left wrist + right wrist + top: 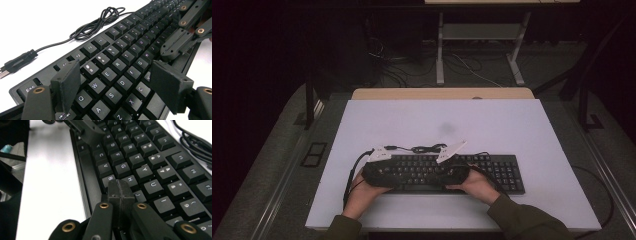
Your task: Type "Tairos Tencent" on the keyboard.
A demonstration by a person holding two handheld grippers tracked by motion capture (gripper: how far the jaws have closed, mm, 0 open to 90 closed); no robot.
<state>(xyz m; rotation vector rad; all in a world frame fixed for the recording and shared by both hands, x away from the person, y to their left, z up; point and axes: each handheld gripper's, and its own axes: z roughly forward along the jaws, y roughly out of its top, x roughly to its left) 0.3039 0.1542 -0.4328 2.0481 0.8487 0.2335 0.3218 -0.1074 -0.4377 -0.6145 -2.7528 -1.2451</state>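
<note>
A black keyboard (507, 172) lies across the near half of the white table (437, 120). Its coiled cable (100, 22) rests behind it and ends in a USB plug (17, 63). In the left gripper view my left gripper (117, 85) stands open, jaws wide apart over the Q, W, E keys with nothing gripped. From the right, my right gripper (120, 192) is shut and empty, its tip low over the keys near H and J. In the high view the left gripper (404, 172) and right gripper (439, 172) point toward each other over the keyboard's left half.
A wooden desk edge (442, 93) sits behind the white table. Beyond it, white desk legs (440, 50) and loose cables (462, 65) lie on the dark floor. Bare table surface stretches behind and to both sides of the keyboard.
</note>
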